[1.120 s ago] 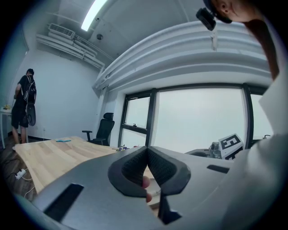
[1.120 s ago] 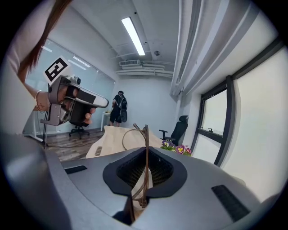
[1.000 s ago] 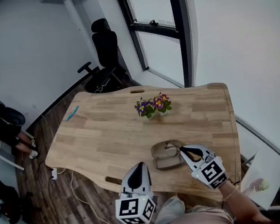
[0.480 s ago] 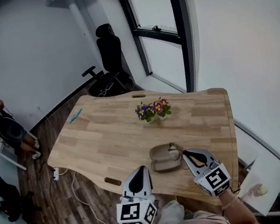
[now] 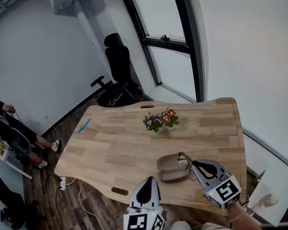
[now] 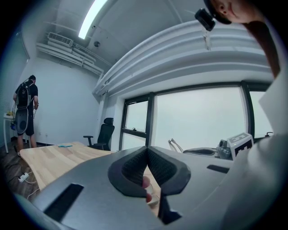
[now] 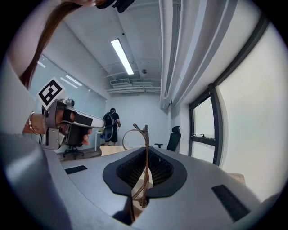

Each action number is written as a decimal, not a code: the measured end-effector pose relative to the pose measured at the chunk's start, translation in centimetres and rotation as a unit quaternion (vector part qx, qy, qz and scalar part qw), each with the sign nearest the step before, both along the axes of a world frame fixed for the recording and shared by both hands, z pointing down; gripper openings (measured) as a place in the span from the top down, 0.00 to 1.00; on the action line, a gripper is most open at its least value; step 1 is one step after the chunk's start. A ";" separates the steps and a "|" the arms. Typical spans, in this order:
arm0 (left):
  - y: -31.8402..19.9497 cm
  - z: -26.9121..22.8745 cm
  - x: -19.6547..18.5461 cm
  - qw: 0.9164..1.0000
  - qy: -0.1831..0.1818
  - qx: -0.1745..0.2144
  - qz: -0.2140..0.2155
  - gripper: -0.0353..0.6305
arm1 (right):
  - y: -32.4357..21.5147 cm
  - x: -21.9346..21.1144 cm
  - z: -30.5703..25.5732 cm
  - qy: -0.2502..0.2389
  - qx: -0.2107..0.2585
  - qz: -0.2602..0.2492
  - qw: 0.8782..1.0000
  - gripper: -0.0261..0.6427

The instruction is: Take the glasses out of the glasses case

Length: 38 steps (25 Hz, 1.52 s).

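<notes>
right gripper [image 5: 194, 164] jaws pinch the glasses [image 7: 145, 139] by their thin frame, so lift gently clear of the case [image 5: 168, 168]; left gripper [image 6: 147, 162] jaws closed on nothing.

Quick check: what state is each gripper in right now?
Left gripper: closed, holding nothing.
Right gripper: closed on the glasses.

Potted flowers [image 5: 161, 120] stand on the wooden table [image 5: 111, 149]; an office chair [image 5: 120, 64] sits behind.
</notes>
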<state>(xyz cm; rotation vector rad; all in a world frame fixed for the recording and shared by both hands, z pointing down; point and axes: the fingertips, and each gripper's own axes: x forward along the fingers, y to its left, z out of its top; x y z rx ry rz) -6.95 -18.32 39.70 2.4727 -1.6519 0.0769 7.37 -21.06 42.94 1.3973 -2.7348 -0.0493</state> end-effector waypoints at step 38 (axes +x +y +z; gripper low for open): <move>2.8 -1.7 -5.4 0.997 0.035 0.013 0.062 0.95 | 4.7 -4.8 -3.9 -0.014 0.020 0.075 0.997 0.94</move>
